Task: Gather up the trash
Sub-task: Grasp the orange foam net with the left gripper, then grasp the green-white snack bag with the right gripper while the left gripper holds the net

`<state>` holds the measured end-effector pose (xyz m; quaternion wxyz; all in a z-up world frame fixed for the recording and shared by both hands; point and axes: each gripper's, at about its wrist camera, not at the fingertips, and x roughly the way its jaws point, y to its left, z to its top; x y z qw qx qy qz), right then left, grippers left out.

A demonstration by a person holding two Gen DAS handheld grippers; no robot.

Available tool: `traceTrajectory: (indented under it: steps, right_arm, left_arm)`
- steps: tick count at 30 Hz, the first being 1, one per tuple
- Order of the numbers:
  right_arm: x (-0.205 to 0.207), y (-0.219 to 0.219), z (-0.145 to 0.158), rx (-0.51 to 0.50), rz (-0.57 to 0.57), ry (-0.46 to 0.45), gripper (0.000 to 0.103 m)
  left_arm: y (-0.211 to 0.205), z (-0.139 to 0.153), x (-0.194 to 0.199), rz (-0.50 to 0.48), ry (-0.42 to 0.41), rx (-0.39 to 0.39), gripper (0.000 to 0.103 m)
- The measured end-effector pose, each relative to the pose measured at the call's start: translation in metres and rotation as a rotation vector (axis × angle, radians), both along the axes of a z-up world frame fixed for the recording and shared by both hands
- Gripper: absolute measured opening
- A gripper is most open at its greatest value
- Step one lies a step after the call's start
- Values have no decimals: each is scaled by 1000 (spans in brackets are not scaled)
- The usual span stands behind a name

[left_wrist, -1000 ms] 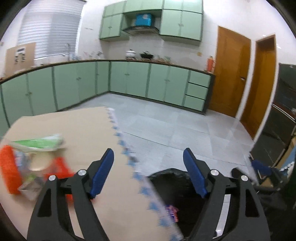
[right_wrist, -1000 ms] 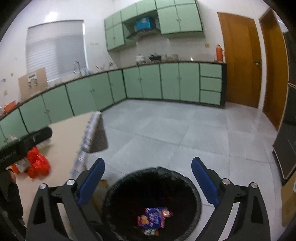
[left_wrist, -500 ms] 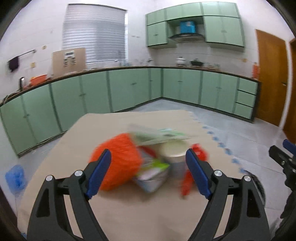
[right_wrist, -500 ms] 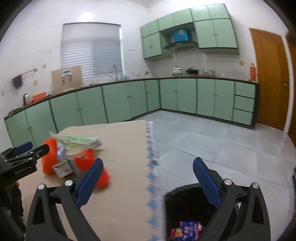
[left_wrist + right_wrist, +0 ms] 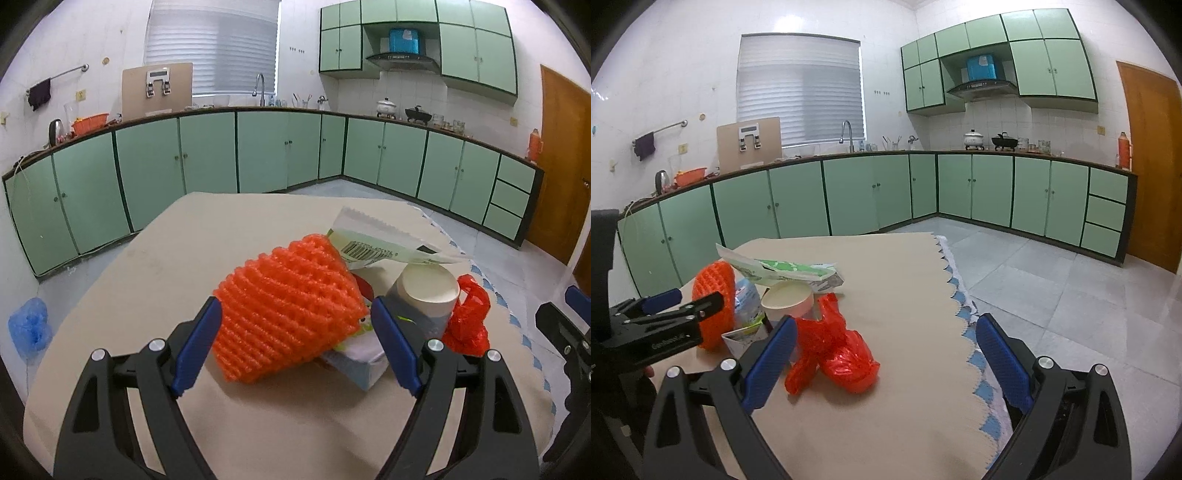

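A pile of trash lies on the beige table (image 5: 155, 266). An orange foam net (image 5: 288, 306) is nearest my left gripper (image 5: 295, 347), which is open with the net between its fingers. Beside it are a paper cup (image 5: 424, 291), a small carton (image 5: 358, 354), a green and white wrapper (image 5: 380, 243) and a red plastic bag (image 5: 467, 317). In the right wrist view, my right gripper (image 5: 882, 365) is open, with the red plastic bag (image 5: 838, 354) just ahead on the left side. The foam net (image 5: 714, 302), cup (image 5: 786, 301) and left gripper (image 5: 661, 314) show at left.
The table's scalloped blue and white edge (image 5: 964, 317) runs along the right, with tiled floor (image 5: 1052, 280) beyond. Green cabinets (image 5: 207, 155) line the walls. A blue bag (image 5: 29, 325) lies on the floor at left. A wooden door (image 5: 1152, 166) stands at right.
Both grippers swung left from the black bin on the floor to the table. The trash pile is now close in front; the bin has left both views.
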<state>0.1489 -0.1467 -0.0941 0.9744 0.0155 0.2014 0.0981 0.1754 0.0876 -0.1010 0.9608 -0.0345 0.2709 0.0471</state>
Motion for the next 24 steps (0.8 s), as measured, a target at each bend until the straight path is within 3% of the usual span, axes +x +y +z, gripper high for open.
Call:
traceTrajectory:
  steps: [7, 15, 24]
  right_arm:
    - [16, 5, 0, 10, 11, 8, 95]
    - [25, 21, 6, -32, 82, -6, 95]
    - [36, 61, 16, -74, 187, -39, 95]
  left_arm:
    - [-1, -11, 15, 10, 44, -15, 78]
    - [17, -16, 17, 17, 57, -69, 27]
    - [38, 6, 5, 53, -15, -77, 22]
